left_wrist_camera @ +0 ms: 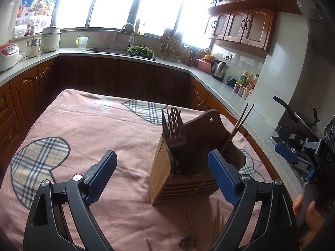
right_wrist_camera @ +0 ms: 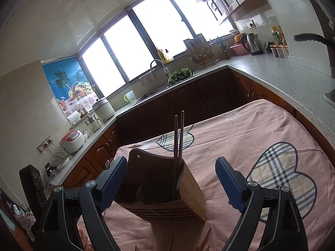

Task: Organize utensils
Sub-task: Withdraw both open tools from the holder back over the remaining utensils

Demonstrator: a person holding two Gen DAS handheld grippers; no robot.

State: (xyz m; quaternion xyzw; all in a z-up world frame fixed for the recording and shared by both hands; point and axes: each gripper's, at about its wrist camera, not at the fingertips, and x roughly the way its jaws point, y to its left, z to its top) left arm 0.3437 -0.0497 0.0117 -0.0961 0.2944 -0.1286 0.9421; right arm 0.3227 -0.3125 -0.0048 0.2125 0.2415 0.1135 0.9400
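Where the pink cloth (left_wrist_camera: pixel 88 125) with plaid hearts covers the worktop (right_wrist_camera: pixel 261 129), a wooden utensil holder (left_wrist_camera: pixel 178 167) stands near the right edge, between both tools and close ahead of them. Behind it runs an L-shaped kitchen counter (left_wrist_camera: pixel 219 81) carrying one kettle (left_wrist_camera: pixel 218 69), a sink (left_wrist_camera: pixel 104 50) with greens, and two rice cookers at far left. Inside the holder, several forks (left_wrist_camera: pixel 173 123) stand tines-up on the left and two chopsticks (right_wrist_camera: pixel 179 138) lean on the right. A few more chopsticks (left_wrist_camera: pixel 217 219) and one spoon (left_wrist_camera: pixel 188 242) lie on the cloth at the near edge. The left hand-held gripper (left_wrist_camera: pixel 163 177) hovers released, empty, jaws wide apart. The right hand-held gripper (right_wrist_camera: pixel 171 179) likewise hangs released and empty.
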